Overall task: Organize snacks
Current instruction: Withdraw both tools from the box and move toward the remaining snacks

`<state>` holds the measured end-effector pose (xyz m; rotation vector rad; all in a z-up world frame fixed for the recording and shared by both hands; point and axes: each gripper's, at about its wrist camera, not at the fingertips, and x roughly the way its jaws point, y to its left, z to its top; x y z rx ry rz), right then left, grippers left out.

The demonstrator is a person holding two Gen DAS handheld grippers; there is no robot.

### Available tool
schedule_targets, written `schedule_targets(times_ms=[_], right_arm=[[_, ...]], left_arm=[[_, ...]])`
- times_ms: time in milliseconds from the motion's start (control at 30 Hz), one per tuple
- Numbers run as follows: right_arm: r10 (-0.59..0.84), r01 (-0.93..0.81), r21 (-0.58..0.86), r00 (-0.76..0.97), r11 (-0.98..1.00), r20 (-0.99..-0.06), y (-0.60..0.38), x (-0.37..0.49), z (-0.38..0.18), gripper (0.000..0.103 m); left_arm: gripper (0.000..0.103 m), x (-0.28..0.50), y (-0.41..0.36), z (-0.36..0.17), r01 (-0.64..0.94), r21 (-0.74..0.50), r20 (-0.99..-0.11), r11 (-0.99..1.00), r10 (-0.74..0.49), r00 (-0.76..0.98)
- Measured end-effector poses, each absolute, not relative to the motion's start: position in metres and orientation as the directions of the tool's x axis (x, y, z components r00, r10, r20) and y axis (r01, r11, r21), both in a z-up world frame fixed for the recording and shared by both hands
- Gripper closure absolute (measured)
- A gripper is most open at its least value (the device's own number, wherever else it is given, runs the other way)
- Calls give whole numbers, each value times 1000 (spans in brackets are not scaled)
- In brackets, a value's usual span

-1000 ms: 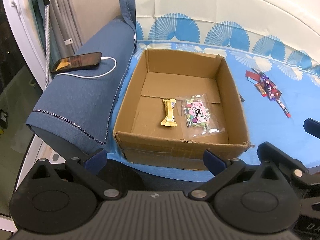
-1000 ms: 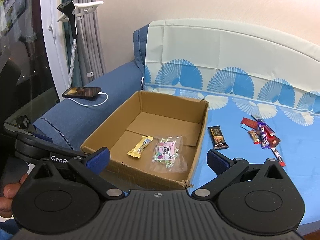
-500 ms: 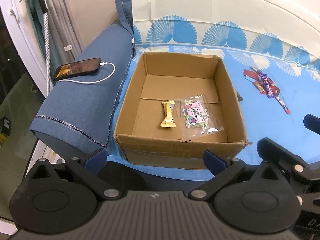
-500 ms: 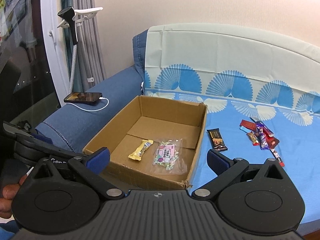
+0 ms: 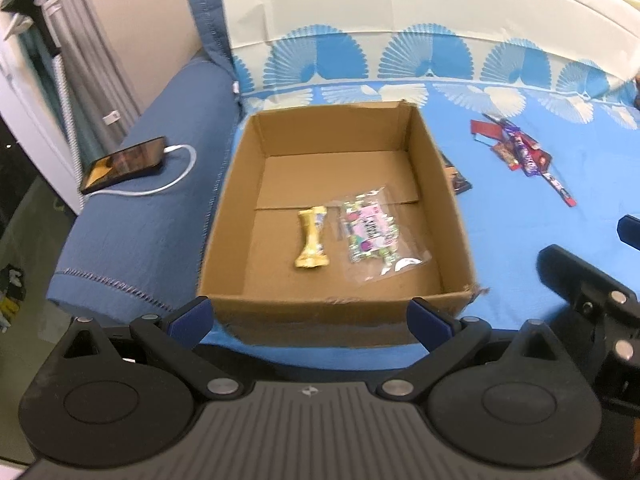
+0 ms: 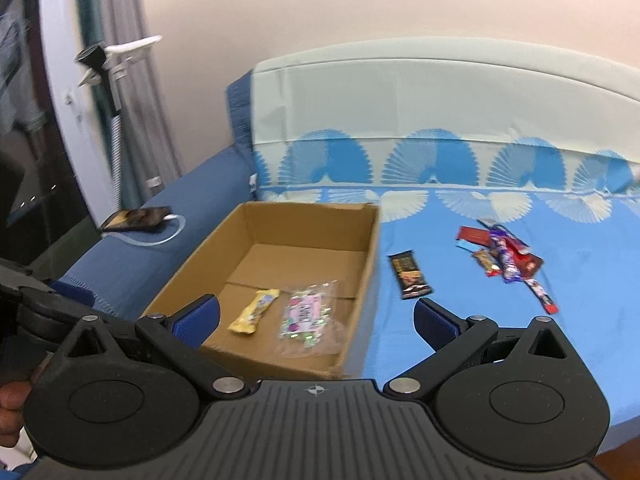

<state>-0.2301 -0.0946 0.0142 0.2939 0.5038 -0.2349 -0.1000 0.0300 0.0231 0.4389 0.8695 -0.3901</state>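
Cardboard box (image 5: 448, 216) holds a yellow bar (image 5: 311, 238) and seemingly candy bag (image 5: 370, 236).

Left wrist camera looks down from near the cardboard box's (image 5: 336, 312) front edge; right wrist camera views it obliquely from farther right. Both share box (image 6: 280, 356) and sofa (image 5: 520, 240).

Legible text: none.
Print on the candy bag (image 5: 370, 232), the yellow bar (image 5: 311, 237), the dark bar (image 6: 409, 276) and the heap of wrappers (image 6: 505, 256) is too blurred to read; each gripper body bears only a small crosshair mark (image 6: 316, 390), not lettering.
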Motion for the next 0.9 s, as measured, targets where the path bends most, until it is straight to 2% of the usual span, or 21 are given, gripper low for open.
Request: schedule_targets(times_ms=[233,467,667,900], right_arm=[[-259,424,223,813,878,-522,-152,-240,-1,0],[-410,586,204,736,784,-539,-236,-251,-22,0],[-484,680,204,671,705,-562,-312,-243,-51,0],[-475,719,188,608,670,-636,-381,-204,-109,0]], left_arm=[[0,-85,-33,24,554,165,-824,816,-195,532],[0,-72,-125,12,630,172,-837,757,-226,499],[0,-34,-206,-26,632,193,-854,750,-189,485],[0,12,-278,-95,628,274,-867,728,-96,490]])
